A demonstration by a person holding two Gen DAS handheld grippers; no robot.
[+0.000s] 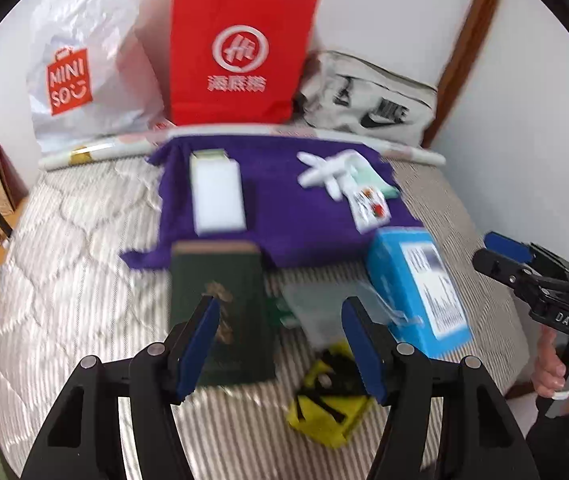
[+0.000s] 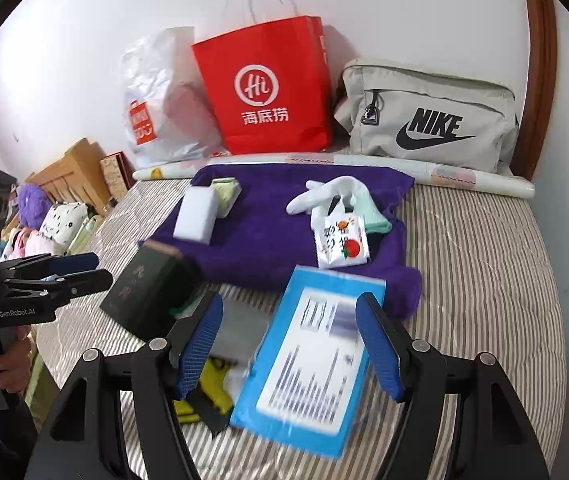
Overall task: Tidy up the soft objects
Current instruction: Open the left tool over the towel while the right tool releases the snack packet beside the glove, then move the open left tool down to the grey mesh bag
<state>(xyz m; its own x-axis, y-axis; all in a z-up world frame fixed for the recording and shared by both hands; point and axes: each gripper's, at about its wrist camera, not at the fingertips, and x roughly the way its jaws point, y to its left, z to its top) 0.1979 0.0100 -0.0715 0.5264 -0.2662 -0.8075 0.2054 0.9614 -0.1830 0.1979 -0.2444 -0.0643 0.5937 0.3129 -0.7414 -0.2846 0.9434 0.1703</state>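
Note:
A purple towel (image 1: 280, 208) (image 2: 276, 224) lies spread on the striped mattress. On it rest a white sponge block (image 1: 216, 196) (image 2: 196, 216), a white glove (image 1: 324, 170) (image 2: 324, 196), a mint cloth (image 2: 372, 216) and a small printed pouch (image 1: 370, 206) (image 2: 342, 244). Nearer me lie a dark green book (image 1: 220, 312) (image 2: 148, 284), a blue box (image 1: 420, 284) (image 2: 312, 364) and a yellow-and-black item (image 1: 328, 396) (image 2: 212, 392). My left gripper (image 1: 279, 304) (image 2: 96, 269) hovers open above the book, holding nothing. My right gripper (image 2: 289, 300) (image 1: 488, 250) hovers open over the blue box, also holding nothing.
Against the back wall stand a white Miniso bag (image 1: 84, 64), a red paper bag (image 1: 240, 56) and a grey Nike bag (image 2: 428, 120). A rolled mat (image 2: 464, 176) lies along the mattress's far edge. Wooden furniture and soft toys (image 2: 60, 216) are at the left.

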